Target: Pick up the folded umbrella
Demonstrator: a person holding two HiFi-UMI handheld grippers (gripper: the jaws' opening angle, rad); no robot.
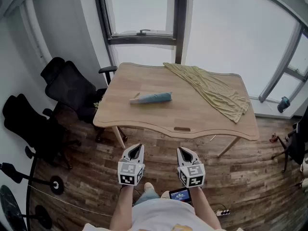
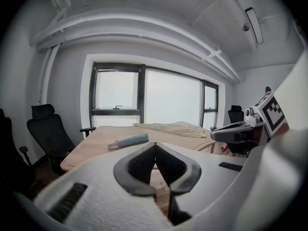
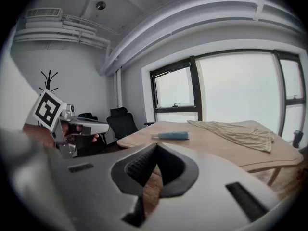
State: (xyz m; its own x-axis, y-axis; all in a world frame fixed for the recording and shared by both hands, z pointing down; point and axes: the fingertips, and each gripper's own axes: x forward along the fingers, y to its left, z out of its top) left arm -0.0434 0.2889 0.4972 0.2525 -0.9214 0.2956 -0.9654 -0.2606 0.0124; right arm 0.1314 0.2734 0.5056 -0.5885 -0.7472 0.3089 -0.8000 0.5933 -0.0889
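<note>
Folded umbrella [image 1: 150, 98]: lies on table [image 1: 192, 121], well apart from left gripper [image 1: 136, 149] and right gripper [image 1: 185, 151], both pressed together, empty; risk: jaws arriving unopened likely shove it aside.

The left gripper [image 2: 155, 150] points at a wooden table [image 2: 96, 148], its jaws pressed together with nothing between them. A folded umbrella [image 2: 130, 140], blue, lies on the table's near left part, a yellowish cloth [image 2: 168, 128] farther right. A black office chair [image 2: 46, 131] stands left; the right gripper [image 2: 250, 129] hangs at right.
</note>
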